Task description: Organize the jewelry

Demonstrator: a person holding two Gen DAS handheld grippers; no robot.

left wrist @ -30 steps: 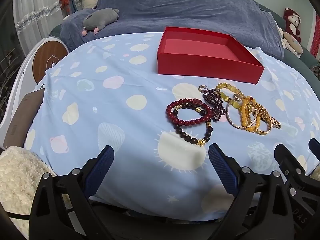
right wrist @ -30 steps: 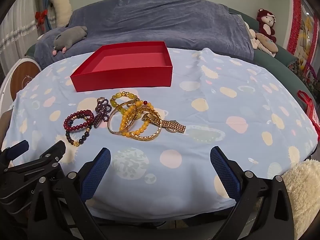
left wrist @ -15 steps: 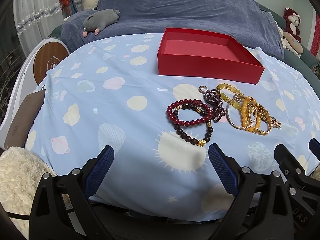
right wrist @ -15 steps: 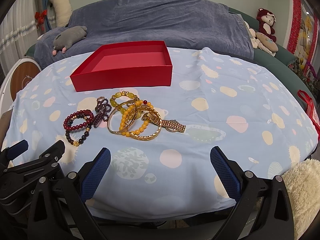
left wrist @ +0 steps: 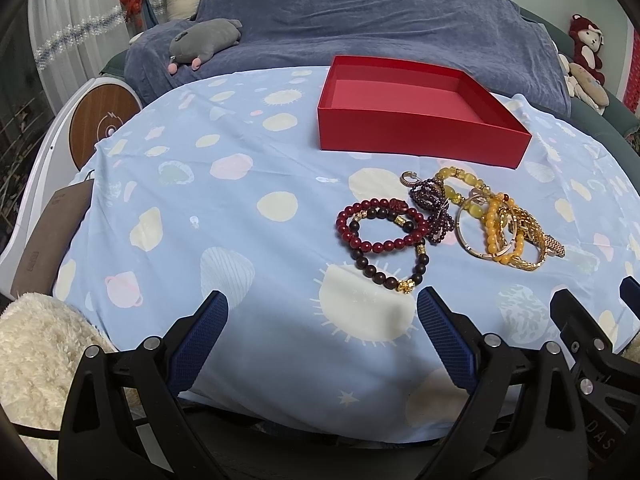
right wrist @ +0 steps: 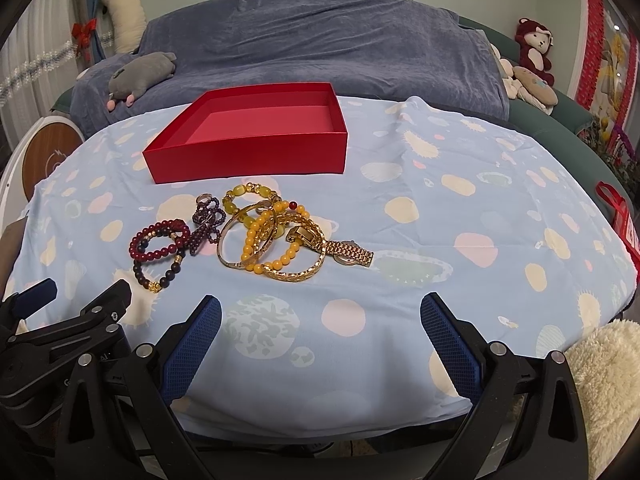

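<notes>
The chief risk is judged to be the tangle: the jewelry pile (right wrist: 256, 236) lies heaped near the middle of the cloth-covered table (right wrist: 500, 208), just in front of the red box (right wrist: 256, 136), and its pieces overlap. The gold bangle (right wrist: 298, 254), the yellow bead bracelet (right wrist: 266, 240) and the gold watch (right wrist: 344, 254) are interlaced, so a pinch on one may drag the others along or drop them short of the box. The dark red bead bracelet (left wrist: 380, 226) and the dark bead bracelet (left wrist: 390, 256) are likewise overlapped, on the pile's left side. The thin tablecloth could also be caught with a low-lying piece and the whole heap pulled. The box is seen to be empty, so nothing has yet been sorted. The left gripper (left wrist: 322, 330) is held low above the near edge of the table, level and aimed forward, its jaws spread wide with nothing between them. The right gripper (right wrist: 320, 334) is held just beside it in the same pose, also wide and empty, the pile lying ahead and slightly to its left.
</notes>
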